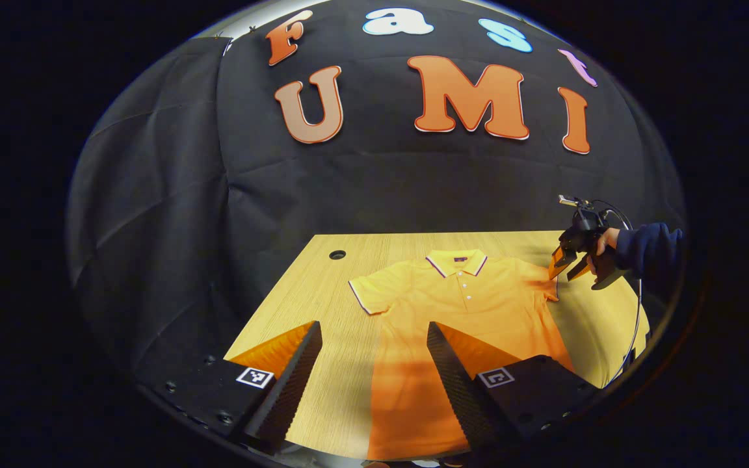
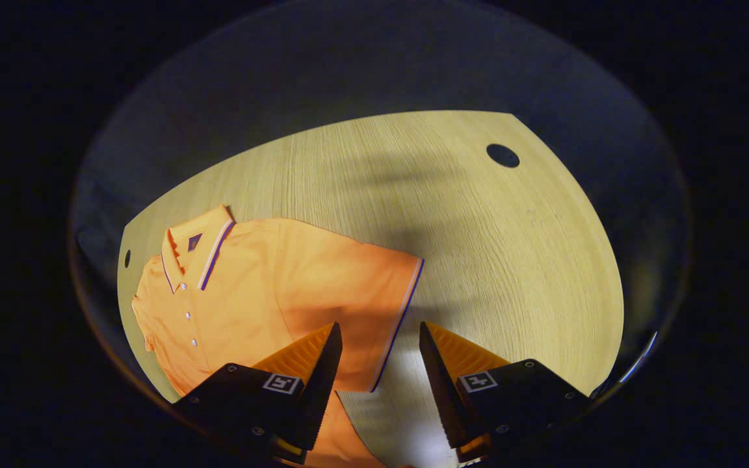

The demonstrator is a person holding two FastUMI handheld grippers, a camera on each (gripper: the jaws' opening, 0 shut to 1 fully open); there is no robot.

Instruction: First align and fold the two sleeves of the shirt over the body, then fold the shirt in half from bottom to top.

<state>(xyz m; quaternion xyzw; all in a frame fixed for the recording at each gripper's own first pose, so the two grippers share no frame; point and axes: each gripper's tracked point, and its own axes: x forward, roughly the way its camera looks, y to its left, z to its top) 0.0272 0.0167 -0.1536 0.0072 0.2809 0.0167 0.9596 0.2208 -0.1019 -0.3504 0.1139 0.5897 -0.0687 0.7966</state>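
Note:
An orange polo shirt point(image 1: 472, 305) lies flat and face up on the wooden table point(image 1: 322, 292), collar at the far end, both short sleeves spread out. My left gripper point(image 1: 374, 344) hovers open over the shirt's lower left part, nothing between its fingers. In the left gripper view the right gripper point(image 1: 569, 265), held by a hand in a dark blue sleeve, hangs over the shirt's right sleeve. In the right gripper view my right gripper point(image 2: 380, 338) is open just above that sleeve point(image 2: 361, 286), whose dark-trimmed hem runs between the fingers. The shirt body point(image 2: 238, 286) stretches to the left.
The table has a round cable hole point(image 1: 337, 255) at its far left corner and another hole point(image 2: 502, 155) at the far right. Bare wood point(image 2: 478, 260) lies beside the right sleeve. Black cloth walls surround the table.

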